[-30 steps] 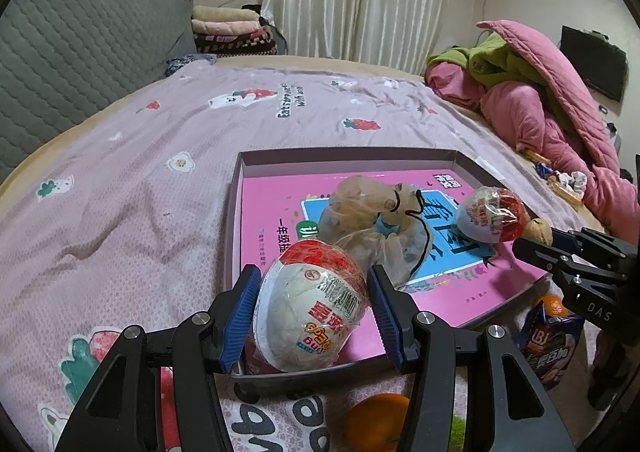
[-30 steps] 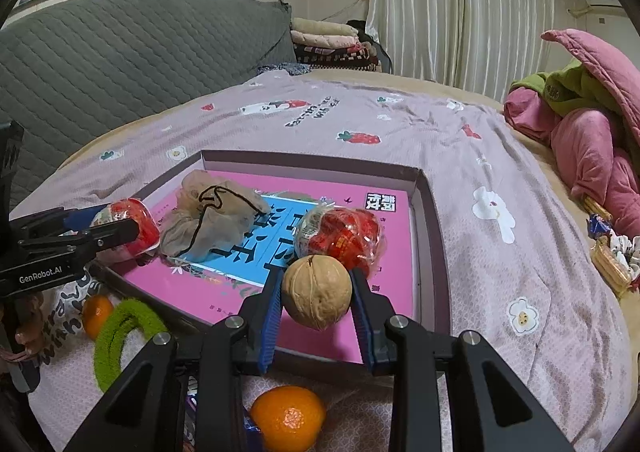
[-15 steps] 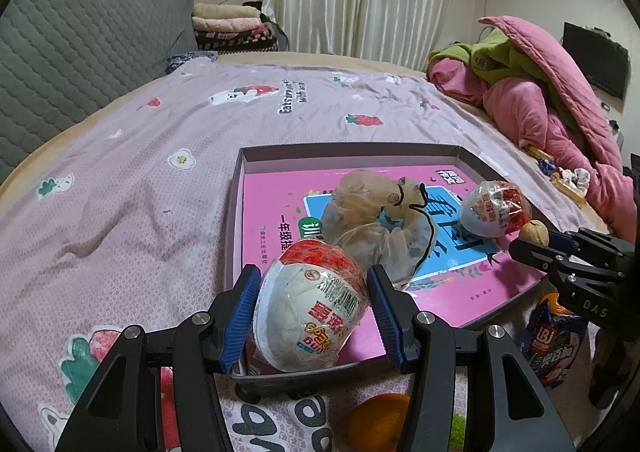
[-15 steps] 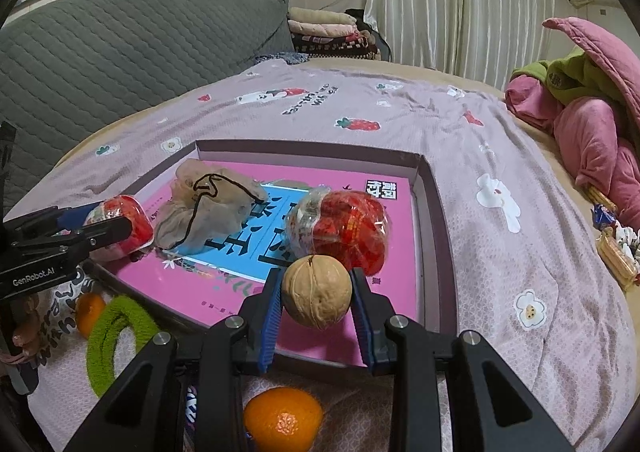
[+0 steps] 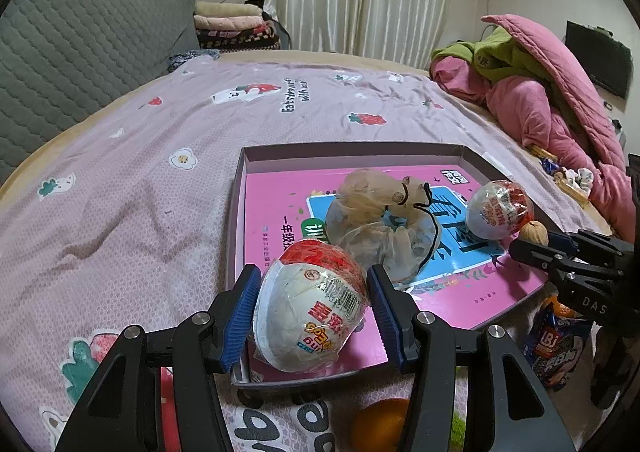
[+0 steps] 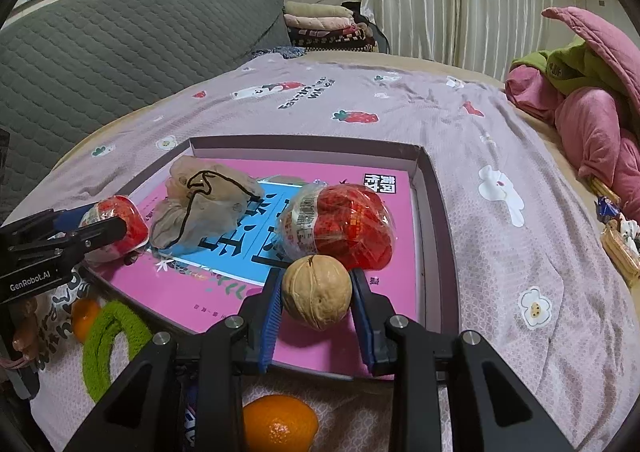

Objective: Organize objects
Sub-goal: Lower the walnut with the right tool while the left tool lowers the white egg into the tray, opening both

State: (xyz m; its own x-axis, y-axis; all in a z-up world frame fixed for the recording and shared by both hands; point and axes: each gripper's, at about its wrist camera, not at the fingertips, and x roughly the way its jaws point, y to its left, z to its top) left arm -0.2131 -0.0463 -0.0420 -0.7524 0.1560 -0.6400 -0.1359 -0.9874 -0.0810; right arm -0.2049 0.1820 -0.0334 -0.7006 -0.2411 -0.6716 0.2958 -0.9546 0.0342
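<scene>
My left gripper [image 5: 310,292] is shut on a plastic-wrapped red-and-white toy egg [image 5: 310,312], held over the near left corner of a shallow purple tray [image 5: 236,219]. A pink book lines the tray. My right gripper [image 6: 316,286] is shut on a walnut [image 6: 316,296] above the tray's near edge [image 6: 430,211]. Just beyond the walnut, a second wrapped egg [image 6: 340,228] lies in the tray. A beige mesh drawstring pouch [image 6: 204,207] lies mid-tray. The left wrist view shows the right gripper [image 5: 560,248] with its walnut [image 5: 535,232] at the right.
The tray sits on a lilac patterned bedsheet. In front of it lie an orange [image 6: 280,424], a smaller orange [image 6: 84,318], a green fabric ring [image 6: 104,344] and a blue snack packet [image 5: 554,340]. Pink and green quilts [image 5: 540,99] are piled at the far right.
My right gripper with the walnut has crept slightly forward, so the second egg looks larger in its view. The left gripper and its egg have stayed still.
</scene>
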